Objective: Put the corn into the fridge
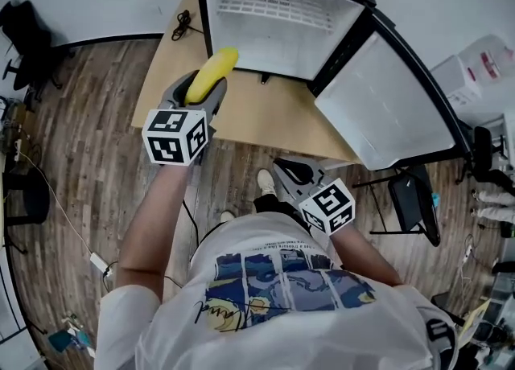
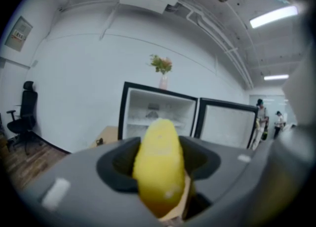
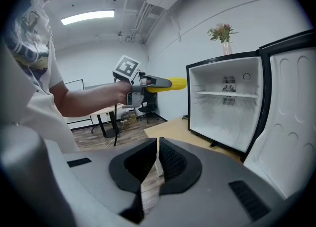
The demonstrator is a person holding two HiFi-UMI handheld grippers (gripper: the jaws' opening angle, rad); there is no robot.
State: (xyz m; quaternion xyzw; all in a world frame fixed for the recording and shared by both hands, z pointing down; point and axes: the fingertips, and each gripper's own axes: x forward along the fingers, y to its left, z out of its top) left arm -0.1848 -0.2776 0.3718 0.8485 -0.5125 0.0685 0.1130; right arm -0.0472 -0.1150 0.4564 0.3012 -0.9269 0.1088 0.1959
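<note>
Corn (image 1: 212, 75) is gripped by the fingers of the left gripper (image 1: 203, 95), raised just in front of the open fridge (image 1: 282, 18) but not yet inside, with the right gripper (image 3: 157, 157) fingers closed on nothing; insertion and release are judged outstanding.

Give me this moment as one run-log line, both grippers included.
left gripper: shut on corn | right gripper: shut, empty | fridge: door open | corn: not yet inside, held in front of fridge
</note>
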